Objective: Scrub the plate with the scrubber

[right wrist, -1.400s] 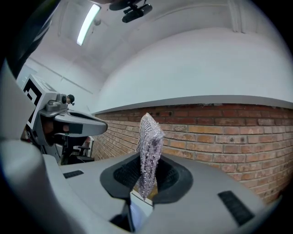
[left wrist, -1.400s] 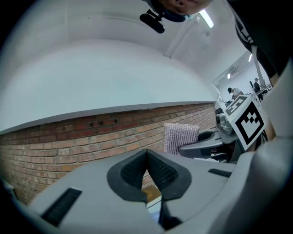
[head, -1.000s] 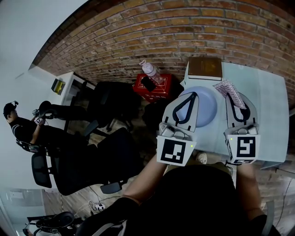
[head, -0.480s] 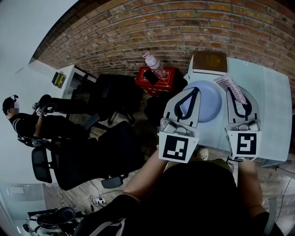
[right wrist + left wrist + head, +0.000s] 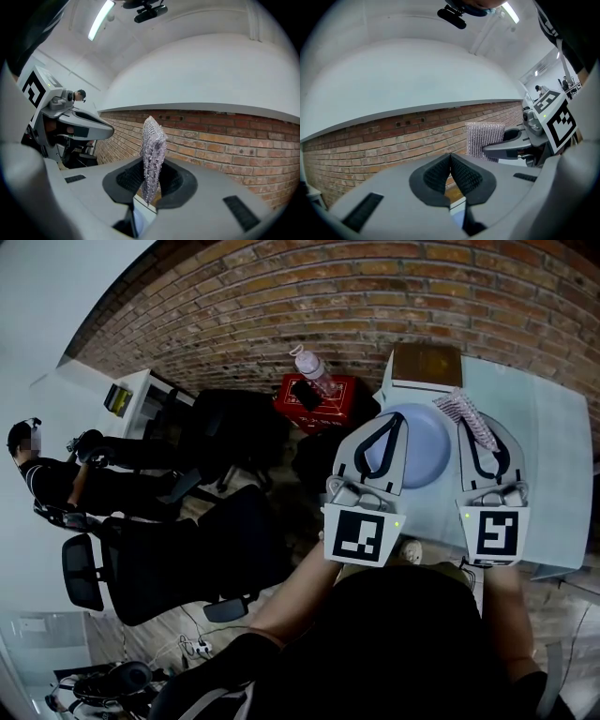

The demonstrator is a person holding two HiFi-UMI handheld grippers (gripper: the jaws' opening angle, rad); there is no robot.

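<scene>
Your left tongs [image 5: 450, 158] are pinched shut with nothing in them, and they have slid a little farther out over the blue plate [image 5: 424, 463] on the desk [image 5: 548, 456]. Your right tongs [image 5: 151, 180] hold the sparkly scrubber [image 5: 153, 145] tight, just beside the plate's far right edge, much as a moment ago. I think the real scrubbing has not started yet.

No legible text, number or brand. Left gripper [image 5: 391, 425] and right gripper [image 5: 472, 430] carry patterned square markers [image 5: 358, 536] only; markings on red box [image 5: 334, 414] are too small to read.
</scene>
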